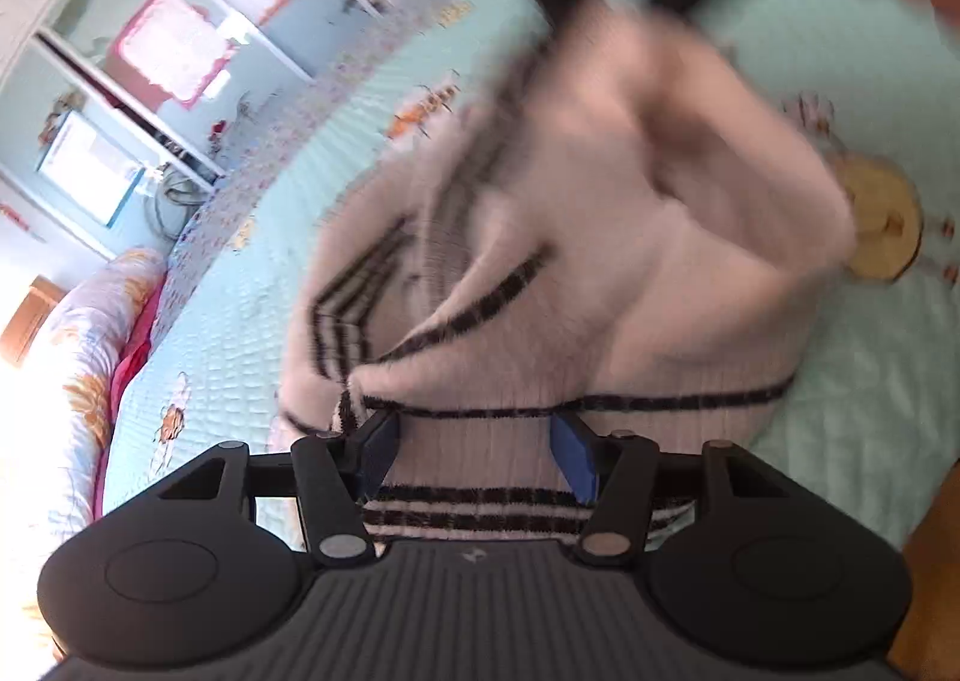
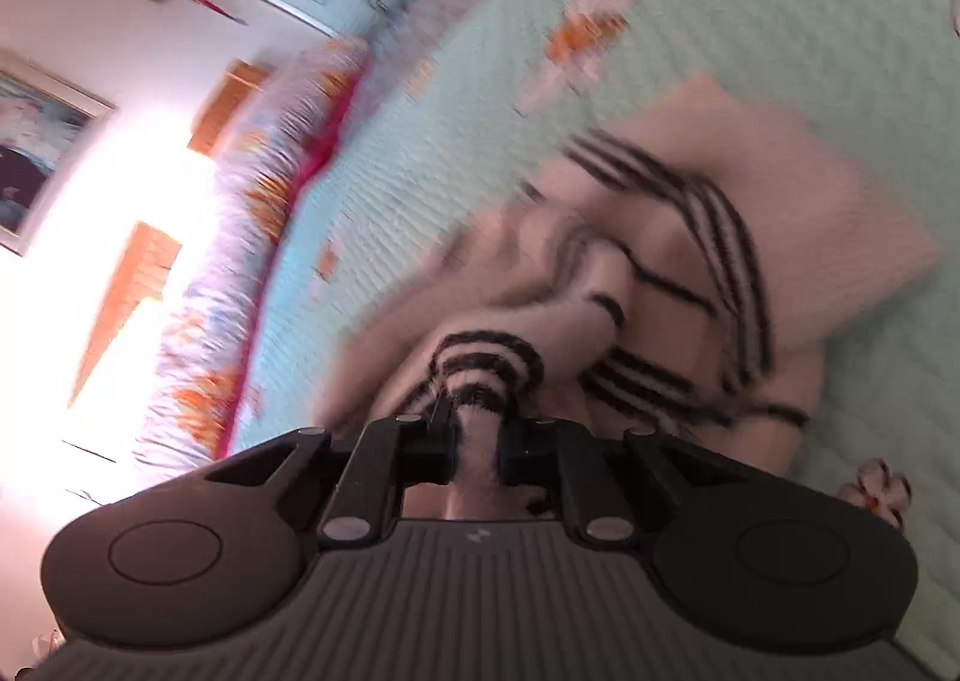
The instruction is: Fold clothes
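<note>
My right gripper (image 2: 475, 444) was clamped tight on a striped cuff of the sweater (image 2: 690, 273), the pale knit bunched up btwn the black fingers w/ dark bands wrapping just past the tips. My left gripper (image 1: 477, 450) stood about half spread, blue pads (image 1: 576, 456) showing, over the ribbed hem; fabric lay btwn the fingers but the pads weren't pressing on it as far as I could see. The sweater itself, cream/pinkish w/ black stripes, sat in a rumpled heap on the mint quilted bedspread (image 1: 252, 285), near edge of the bed, one part lifted and blurred in the left wrist view. In the right wrist view a flatter folded part lay farther right, striped bands crossing the middle. A round yellowish print (image 1: 882, 228) on the bedspread peeked out just right of the heap. Far left, floral pillows (image 1: 84, 333) lined the bed's edge, and beyond them stood shelves (image 1: 180, 39) w/ pink-framed boxes. A framed picture (image 2: 36, 147) hung on the wall at far left in the right view. Both views were motion-blurred, so finer detail I couldn't tell.
</note>
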Demonstrator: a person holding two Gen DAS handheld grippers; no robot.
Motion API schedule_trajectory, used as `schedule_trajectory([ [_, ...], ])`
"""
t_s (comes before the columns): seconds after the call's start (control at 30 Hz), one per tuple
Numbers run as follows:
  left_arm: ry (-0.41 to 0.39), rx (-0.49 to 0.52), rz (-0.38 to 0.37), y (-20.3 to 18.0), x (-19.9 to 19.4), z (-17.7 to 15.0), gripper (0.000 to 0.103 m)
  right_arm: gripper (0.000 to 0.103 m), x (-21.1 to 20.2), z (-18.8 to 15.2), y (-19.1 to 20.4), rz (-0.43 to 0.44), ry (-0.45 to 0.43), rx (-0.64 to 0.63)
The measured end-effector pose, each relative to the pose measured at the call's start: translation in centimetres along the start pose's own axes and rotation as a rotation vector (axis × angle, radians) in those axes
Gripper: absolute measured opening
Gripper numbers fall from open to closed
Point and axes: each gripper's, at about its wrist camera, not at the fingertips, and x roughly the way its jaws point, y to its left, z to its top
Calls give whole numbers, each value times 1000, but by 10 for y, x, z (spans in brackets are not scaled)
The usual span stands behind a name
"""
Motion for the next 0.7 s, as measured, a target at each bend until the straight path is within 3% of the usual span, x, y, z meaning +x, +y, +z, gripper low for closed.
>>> schedule_trajectory([
  [0.07, -20, 1, -10, -8, -1, 4, 44, 10, -22, 18, 23, 71, -94, -23],
  [0.13, -48, -44, -33, -10, -10, 10, 22, 3, -48, 36, 40, 112, -184, -41],
  [0.17, -63, -67, -45, -12, -14, 13, 16, 3, -64, 44, 48, 121, -238, -51],
  [0.23, -114, -109, -58, -14, -31, 19, 9, 0, -101, 51, 54, 136, -348, -77],
  [0.33, -185, -141, -37, -12, -48, 30, 11, 0, -162, 56, 61, 139, -513, -129],
  [0.37, -196, -145, -10, -13, -49, 34, 12, 3, -172, 57, 58, 104, -510, -138],
  [0.4, -196, -144, 15, -12, -48, 36, 12, 17, -180, 57, 54, 71, -501, -144],
  [0.43, -182, -127, 39, -14, -43, 37, 22, 35, -176, 59, 45, 50, -445, -119],
  [0.47, -164, -98, 68, -14, -36, 37, 29, 76, -171, 60, 37, 28, -390, -96],
  [0.5, -140, -61, 85, -8, -28, 37, 41, 89, -157, 60, 30, -2, -344, -99],
  [0.57, -88, 16, 114, 4, -13, 38, 43, 88, -128, 59, 18, -61, -252, -104],
  [0.7, -66, 145, 36, 15, -6, 28, 49, 88, -45, 61, 0, -112, -70, -125],
])
